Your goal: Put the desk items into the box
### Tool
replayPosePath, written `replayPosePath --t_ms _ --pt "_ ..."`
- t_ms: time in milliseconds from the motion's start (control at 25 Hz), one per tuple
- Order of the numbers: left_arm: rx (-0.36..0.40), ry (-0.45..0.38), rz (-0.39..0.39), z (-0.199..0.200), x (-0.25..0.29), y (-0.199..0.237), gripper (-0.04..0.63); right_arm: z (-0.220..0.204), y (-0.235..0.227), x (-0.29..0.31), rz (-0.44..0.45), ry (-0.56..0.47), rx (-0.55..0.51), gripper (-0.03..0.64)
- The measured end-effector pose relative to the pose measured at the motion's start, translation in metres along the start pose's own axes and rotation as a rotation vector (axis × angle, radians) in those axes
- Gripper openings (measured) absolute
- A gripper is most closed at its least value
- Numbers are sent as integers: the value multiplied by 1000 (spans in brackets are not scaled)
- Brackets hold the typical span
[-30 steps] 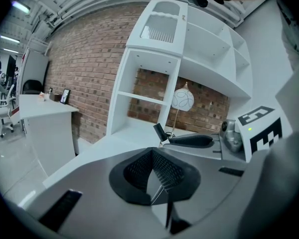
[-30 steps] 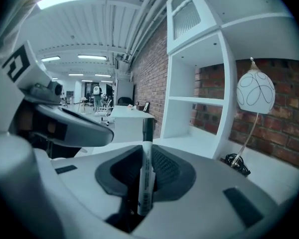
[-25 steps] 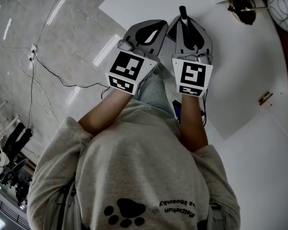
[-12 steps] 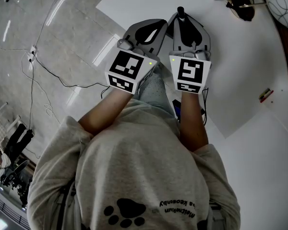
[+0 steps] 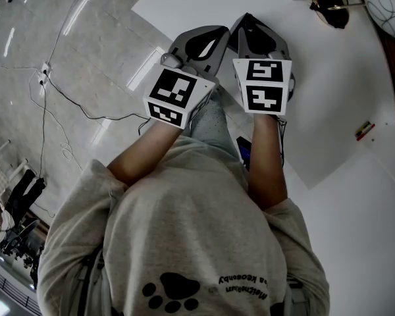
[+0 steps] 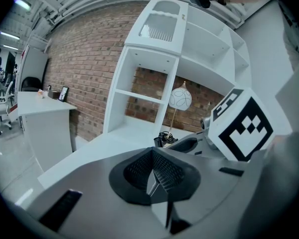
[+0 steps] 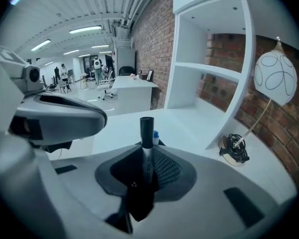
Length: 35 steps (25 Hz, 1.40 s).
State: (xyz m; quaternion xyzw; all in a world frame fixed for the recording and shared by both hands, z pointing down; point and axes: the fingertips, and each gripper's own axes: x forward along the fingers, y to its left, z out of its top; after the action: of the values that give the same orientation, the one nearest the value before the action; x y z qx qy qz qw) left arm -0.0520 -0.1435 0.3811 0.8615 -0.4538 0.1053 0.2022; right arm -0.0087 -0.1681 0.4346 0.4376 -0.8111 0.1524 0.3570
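Head cam looks nearly straight down over the person's torso, taking in the left tongs (image 5: 210,41), right tongs (image 5: 253,31) and the white surface (image 5: 329,97). Each tongs cam sits low, right behind its own jaws, facing out across the surface toward the shelf unit (image 6: 154,73). All three catch the globe lamp (image 5: 388,2). Each tongs cam also has the other tongs at its edge.
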Motion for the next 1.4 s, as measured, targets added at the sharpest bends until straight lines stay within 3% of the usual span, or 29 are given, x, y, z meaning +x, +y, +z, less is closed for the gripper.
replayPosePath --t_ms 400,640,960,1400 --pt "-6 -4 3 2 -1 0 8 -3 5 3 50 89 49 87" --pt "1 -16 -5 9 -4 -4 8 8 1 -14 37 -10 86 89" --pt "24 -15 -46 20 -5 -25 8 11 -13 -48 -51 -137 137 67" --pt "68 8 -90 25 -11 -49 8 9 -29 -83 -136 -217 212 17"
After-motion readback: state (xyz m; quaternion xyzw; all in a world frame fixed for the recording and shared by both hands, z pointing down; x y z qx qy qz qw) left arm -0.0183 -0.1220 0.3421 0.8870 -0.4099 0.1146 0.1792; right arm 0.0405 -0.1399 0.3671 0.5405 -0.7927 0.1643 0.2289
